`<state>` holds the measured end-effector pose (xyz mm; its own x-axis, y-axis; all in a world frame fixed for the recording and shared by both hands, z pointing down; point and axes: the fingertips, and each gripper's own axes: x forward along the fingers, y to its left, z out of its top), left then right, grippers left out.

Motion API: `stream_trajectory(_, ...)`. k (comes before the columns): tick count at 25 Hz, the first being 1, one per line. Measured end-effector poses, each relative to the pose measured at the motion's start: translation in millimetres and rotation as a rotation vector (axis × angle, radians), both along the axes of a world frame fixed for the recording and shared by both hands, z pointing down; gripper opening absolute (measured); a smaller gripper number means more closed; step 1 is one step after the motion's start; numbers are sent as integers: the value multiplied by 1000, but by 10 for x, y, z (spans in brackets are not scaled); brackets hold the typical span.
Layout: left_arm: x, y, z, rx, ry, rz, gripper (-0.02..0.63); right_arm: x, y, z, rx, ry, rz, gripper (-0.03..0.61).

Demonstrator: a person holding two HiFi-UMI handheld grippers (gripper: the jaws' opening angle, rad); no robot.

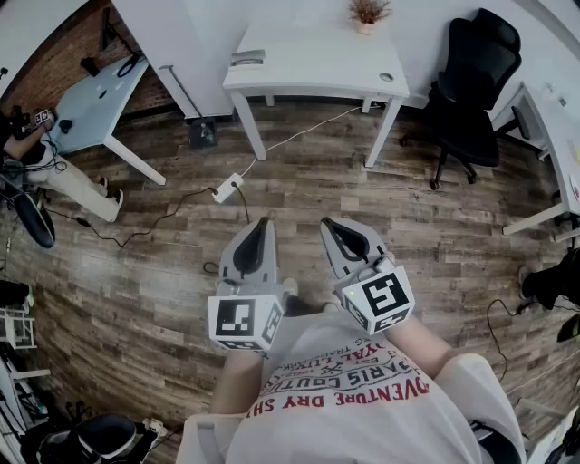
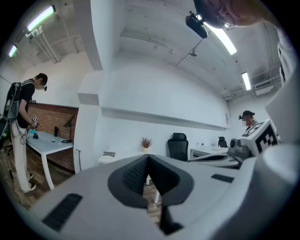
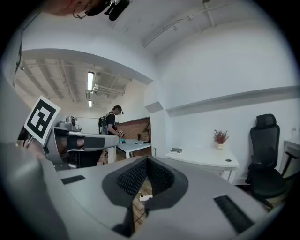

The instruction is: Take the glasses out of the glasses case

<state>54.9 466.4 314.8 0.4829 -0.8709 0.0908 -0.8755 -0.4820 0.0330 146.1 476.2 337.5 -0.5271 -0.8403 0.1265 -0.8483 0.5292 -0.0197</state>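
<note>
Head view: both grippers are held close to the body, side by side above the wood floor (image 1: pixel 435 245), and they point to the far side of the room.

Left gripper (image 1: pixel 263 222): in its own view the jaw tips meet, with only a thin slit lower down. There is nothing between them.

Right gripper (image 1: pixel 328 222): in its own view the jaws are likewise closed tip to tip and have hold of nothing.

A white table (image 1: pixel 317 77) stands well apart from both grippers, on the far side. A flat grey item (image 1: pixel 246 58) lies at its left end, and we cannot tell whether it is the glasses case. A potted plant (image 1: pixel 367 13) stands at the table's far edge, and a small round object (image 1: pixel 387 77) lies near its right end.

A black office chair (image 1: pixel 476 82) stands to the right of the table. A power strip (image 1: pixel 227 188) lies on the floor between the table and the grippers. At the far left a second person (image 1: pixel 54 177) stands by another table (image 1: pixel 91 100).
</note>
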Motion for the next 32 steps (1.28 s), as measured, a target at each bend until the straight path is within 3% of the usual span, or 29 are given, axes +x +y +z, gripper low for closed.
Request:
stream_trajectory(8,36,0,12,1,-2,11,-3,40,-2,30,-15,-11,10,12)
stream_trajectory(18,-83,-159,249,-64,24,10,-3,20,-163,222,-86,-43,46,12)
stream_trajectory(32,-888,-1231,222,-68,17,59,-3,-682,-1176,274,-130,-73,132,12)
